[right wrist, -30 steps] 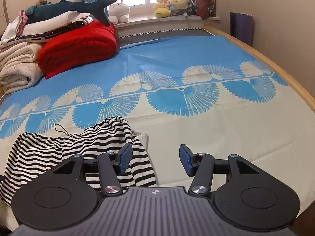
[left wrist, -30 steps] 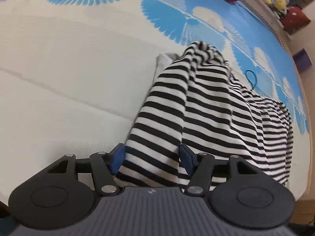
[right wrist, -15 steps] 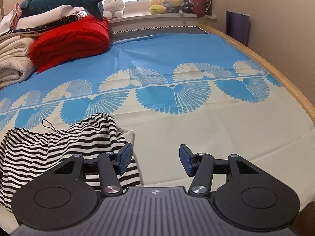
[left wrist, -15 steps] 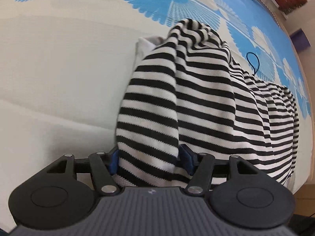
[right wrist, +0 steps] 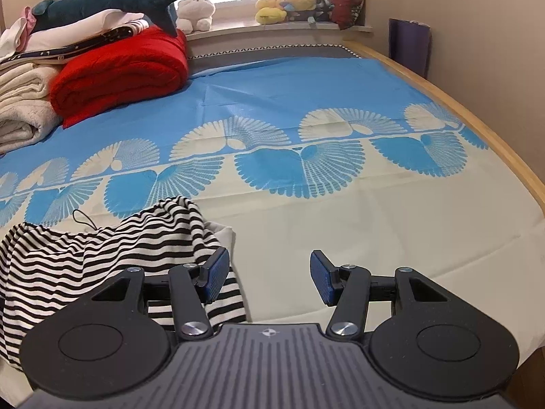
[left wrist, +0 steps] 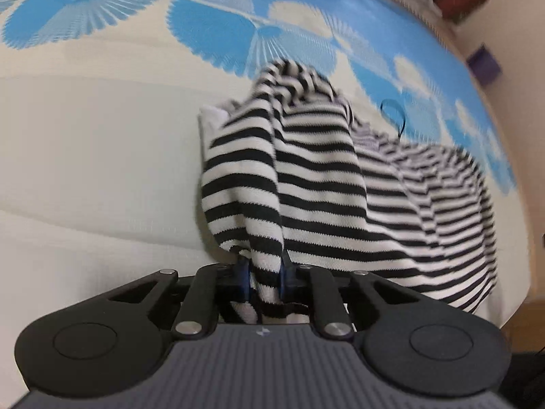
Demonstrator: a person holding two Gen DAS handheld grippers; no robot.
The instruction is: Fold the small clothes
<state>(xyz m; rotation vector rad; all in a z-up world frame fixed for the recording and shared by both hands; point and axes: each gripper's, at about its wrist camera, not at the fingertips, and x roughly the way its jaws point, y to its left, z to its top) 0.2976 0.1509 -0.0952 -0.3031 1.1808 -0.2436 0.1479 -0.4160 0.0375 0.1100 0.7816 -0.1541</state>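
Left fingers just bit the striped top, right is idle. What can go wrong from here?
1. The left gripper is closing on a bunched fold of the striped top; it may pinch several layers, so lifting would drag a clump rather than one edge.
2. The right gripper hangs open over bare sheet, beside the cloth, leaving the top unanchored.
3. The black cord loop could snag.

- We see our right gripper [right wrist: 269,277] with jaws apart over the bedsheet [right wrist: 340,225].
- The striped garment [right wrist: 102,248] lies crumpled just left of it.
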